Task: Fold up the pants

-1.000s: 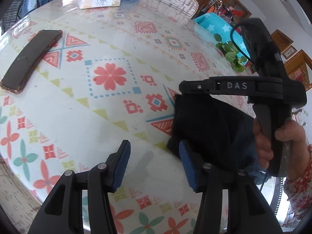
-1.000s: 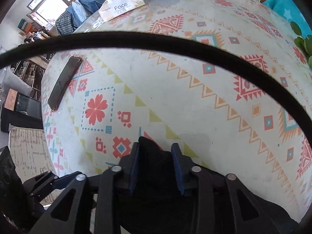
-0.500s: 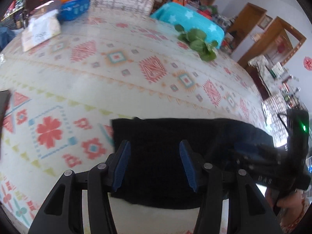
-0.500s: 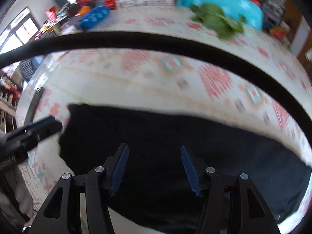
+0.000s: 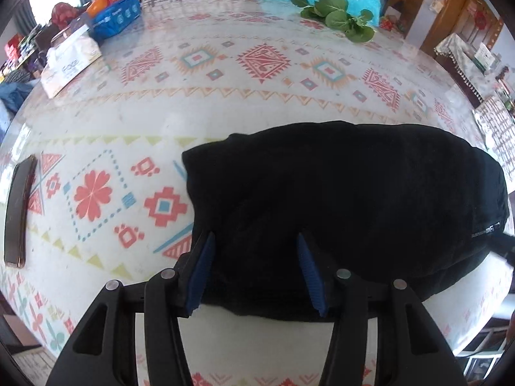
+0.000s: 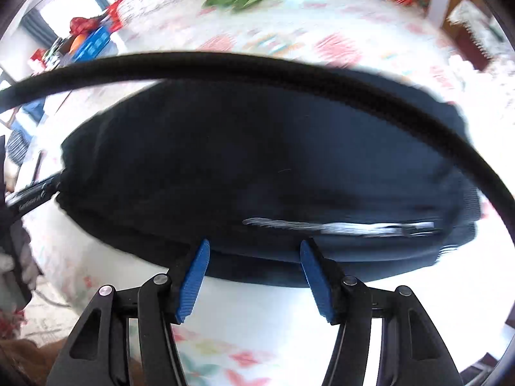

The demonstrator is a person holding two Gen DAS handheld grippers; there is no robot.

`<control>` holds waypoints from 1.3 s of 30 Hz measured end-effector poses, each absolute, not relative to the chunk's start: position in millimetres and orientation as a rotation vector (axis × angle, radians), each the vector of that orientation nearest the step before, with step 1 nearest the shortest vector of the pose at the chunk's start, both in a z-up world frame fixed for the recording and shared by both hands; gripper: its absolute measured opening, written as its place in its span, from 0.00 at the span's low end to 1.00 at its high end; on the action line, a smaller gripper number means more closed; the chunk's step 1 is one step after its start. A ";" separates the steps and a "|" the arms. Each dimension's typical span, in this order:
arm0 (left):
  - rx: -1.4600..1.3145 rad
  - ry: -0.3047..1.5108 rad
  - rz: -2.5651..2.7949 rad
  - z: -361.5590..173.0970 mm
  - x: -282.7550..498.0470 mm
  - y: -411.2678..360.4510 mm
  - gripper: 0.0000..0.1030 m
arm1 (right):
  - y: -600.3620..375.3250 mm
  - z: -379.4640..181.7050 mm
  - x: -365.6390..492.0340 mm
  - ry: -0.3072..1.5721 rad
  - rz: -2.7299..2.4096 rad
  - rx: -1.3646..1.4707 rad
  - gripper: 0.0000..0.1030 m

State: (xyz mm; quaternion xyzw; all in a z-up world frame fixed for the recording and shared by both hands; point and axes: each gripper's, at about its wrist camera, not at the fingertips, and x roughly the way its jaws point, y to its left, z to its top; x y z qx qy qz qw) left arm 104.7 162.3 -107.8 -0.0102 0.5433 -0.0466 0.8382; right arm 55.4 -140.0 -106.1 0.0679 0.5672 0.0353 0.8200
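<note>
Patterned oilcloth covers the big table (image 5: 225, 103), and the clutter sits far out: a tissue pack (image 5: 69, 64) at ten o'clock in the left wrist view, leafy greens (image 5: 338, 21) at one o'clock, a phone (image 5: 17, 212) at nine o'clock. Across the near half lies the pants (image 5: 338, 199), a dark, already doubled bundle running from centre toward three o'clock, with a pale stripe (image 6: 338, 226) near its front edge in the right wrist view.

The left gripper (image 5: 254, 270) hangs over the bundle's left end, jaws apart, cloth beneath but not pinched. The right gripper (image 6: 254, 273) stands at the front hem at six o'clock, jaws parted, nothing clamped. That view is smeared, so the hem layers probably lie together, though this is unsure.

For the next fold, each gripper would do well to take all layers at an end corner, then lift level so the stack does not slide apart.
</note>
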 end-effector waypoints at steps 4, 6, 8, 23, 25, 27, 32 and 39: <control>-0.094 1.141 -0.051 -96.5 94.6 169.3 0.50 | -194.1 -77.0 77.4 1.089 -0.068 0.155 0.62; -0.120 1.127 -0.023 -89.0 88.0 170.4 0.50 | -211.7 -77.4 95.7 1.053 -0.117 0.161 0.64; -0.144 1.112 0.005 -79.9 78.3 173.2 0.50 | -228.7 -93.4 120.4 1.081 -0.142 0.198 0.64; -0.233 1.068 0.135 -61.8 25.1 216.5 0.53 | -186.1 -82.2 107.2 1.071 -0.023 0.055 0.85; -0.277 1.071 0.100 -67.3 26.1 220.3 0.53 | -158.9 -70.1 107.4 1.065 0.025 -0.004 0.85; -0.317 1.083 0.057 -74.5 29.3 221.2 0.53 | -131.5 -63.9 115.5 1.078 0.096 -0.054 0.85; -0.420 1.102 -0.029 -92.6 39.1 222.1 0.53 | -26.5 -56.2 142.3 1.136 0.373 -0.195 0.85; -0.460 1.105 -0.108 -109.2 55.5 216.6 0.53 | 94.5 -71.6 190.4 1.236 0.675 -0.276 0.85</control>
